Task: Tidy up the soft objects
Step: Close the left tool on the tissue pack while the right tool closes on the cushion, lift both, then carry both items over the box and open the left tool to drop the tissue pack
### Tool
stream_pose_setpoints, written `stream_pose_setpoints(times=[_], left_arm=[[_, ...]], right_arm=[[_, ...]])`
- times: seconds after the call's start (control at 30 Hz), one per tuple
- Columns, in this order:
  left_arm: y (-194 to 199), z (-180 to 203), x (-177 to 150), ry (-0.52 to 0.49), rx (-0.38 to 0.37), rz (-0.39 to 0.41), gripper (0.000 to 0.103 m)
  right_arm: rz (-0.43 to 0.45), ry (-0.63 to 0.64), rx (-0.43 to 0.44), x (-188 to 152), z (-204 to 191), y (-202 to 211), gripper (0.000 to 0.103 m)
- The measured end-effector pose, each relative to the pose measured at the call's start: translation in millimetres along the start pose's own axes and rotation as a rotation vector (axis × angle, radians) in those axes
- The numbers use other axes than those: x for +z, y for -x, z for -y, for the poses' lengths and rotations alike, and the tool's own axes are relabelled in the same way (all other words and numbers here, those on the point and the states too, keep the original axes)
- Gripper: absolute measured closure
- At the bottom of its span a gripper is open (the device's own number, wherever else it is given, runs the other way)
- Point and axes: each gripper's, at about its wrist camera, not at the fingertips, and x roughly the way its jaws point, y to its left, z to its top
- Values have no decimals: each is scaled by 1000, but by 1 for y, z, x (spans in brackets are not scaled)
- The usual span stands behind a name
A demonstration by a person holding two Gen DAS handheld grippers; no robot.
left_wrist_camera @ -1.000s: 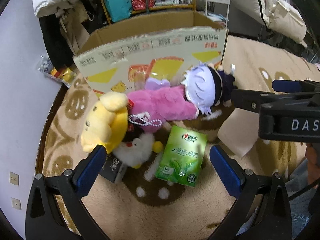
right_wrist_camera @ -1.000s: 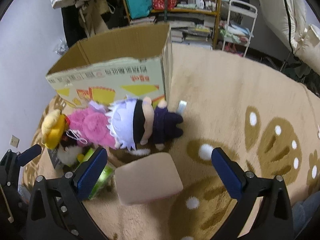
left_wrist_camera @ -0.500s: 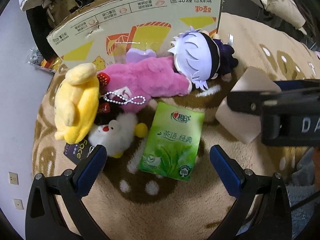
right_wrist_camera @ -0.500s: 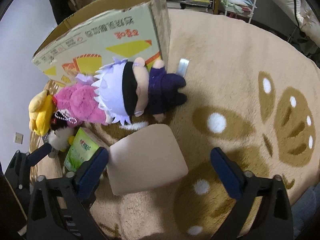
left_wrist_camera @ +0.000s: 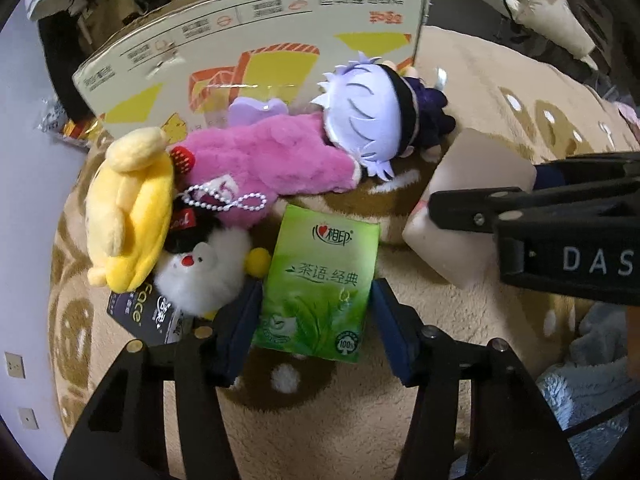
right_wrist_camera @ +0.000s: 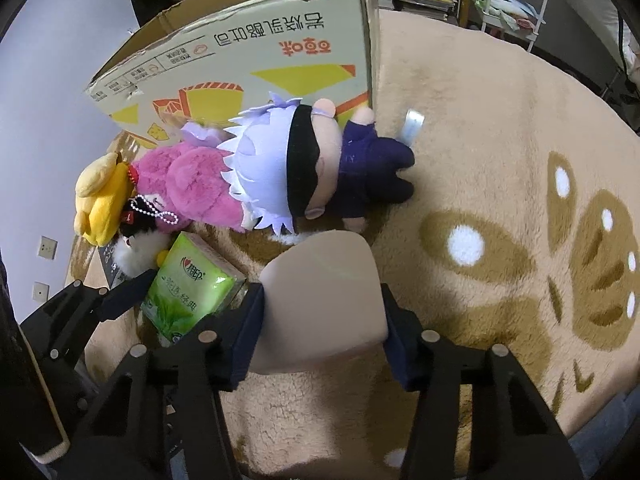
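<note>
Left wrist view: left gripper (left_wrist_camera: pixel 314 322) has its blue pads pressed on both sides of the green tissue pack (left_wrist_camera: pixel 320 280), clamped on it, pack lying flat on the beige rug (left_wrist_camera: pixel 320 420). Landmark is the cardboard box (left_wrist_camera: pixel 256 52) standing on the rug. Directly against the box front lie the pink plush (left_wrist_camera: pixel 272 164) and the white-haired doll (left_wrist_camera: pixel 372 116), doll at the box's right corner. The yellow plush (left_wrist_camera: pixel 128 212) is left of the pink one, the small white plush (left_wrist_camera: pixel 200 272) nearer the camera from it, touching the tissue pack's left edge, on top of a dark packet (left_wrist_camera: pixel 140 312). Right wrist view: right gripper (right_wrist_camera: pixel 322 334) is closed on the tan foam block (right_wrist_camera: pixel 324 292), fingers (right_wrist_camera: pixel 248 328) pinching its sides; block sits in front of the box, just before the doll (right_wrist_camera: pixel 296 168), with the tissue pack (right_wrist_camera: pixel 188 284) to its left.
</note>
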Motion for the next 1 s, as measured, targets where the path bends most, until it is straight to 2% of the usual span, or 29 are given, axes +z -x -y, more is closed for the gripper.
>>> stream_pose_setpoints(times=[0.13,0.37,0.5,0.6,0.77,1.0], left_arm=[[6,-12,-6,50,13,9,48],[22,-21,-8,68,33,55,49],[40,-25,-11,81,39,94,49],[57,-27,-14,82,63,148,49],[80,-36,-15,117,69,213,49],[116,-44,-14,143,114,357,49]], right_arm=[[26,11,-2,-1,-6,8,54],[127,58,-35,3,-19,33,63],[190,72,-31,1,-29,50,64],[250,70,-58,1,-27,71,64],[347,40,-36,-4,-1,96,65],[526,72,-21,-13,-2,136,67]])
